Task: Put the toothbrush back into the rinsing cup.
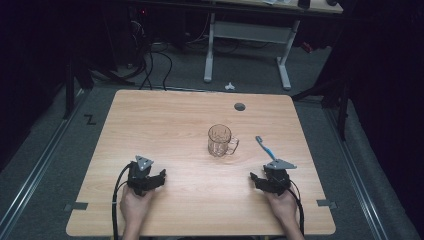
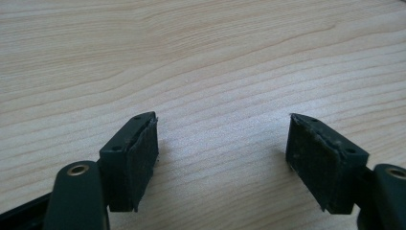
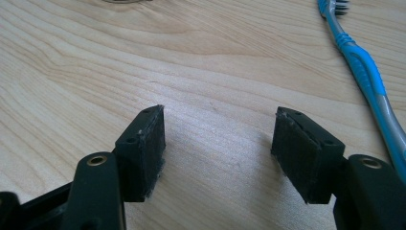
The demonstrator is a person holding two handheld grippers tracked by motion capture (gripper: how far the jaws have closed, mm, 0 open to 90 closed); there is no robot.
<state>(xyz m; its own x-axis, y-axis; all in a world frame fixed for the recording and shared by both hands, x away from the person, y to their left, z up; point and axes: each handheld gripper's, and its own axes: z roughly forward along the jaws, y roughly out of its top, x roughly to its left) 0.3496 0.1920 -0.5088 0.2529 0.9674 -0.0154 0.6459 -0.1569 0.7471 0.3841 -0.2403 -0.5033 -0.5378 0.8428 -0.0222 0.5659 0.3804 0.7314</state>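
Note:
A clear glass mug (image 1: 220, 140) with a handle stands upright near the middle of the wooden table (image 1: 165, 120). A blue and grey toothbrush (image 1: 265, 147) lies flat to its right, and runs down the right side of the right gripper view as the toothbrush (image 3: 371, 76). My left gripper (image 1: 161, 176) rests low on the table at the front left, open, with bare wood between its jaws (image 2: 222, 143). My right gripper (image 1: 254, 178) sits at the front right, just below the toothbrush, open and holding nothing (image 3: 219, 136).
A round grey cable hole (image 1: 240, 106) lies near the table's far edge. Beyond the table stands a white desk frame (image 1: 247, 45), with cables on the dark floor. Grey tape marks (image 1: 76, 206) sit at the front corners.

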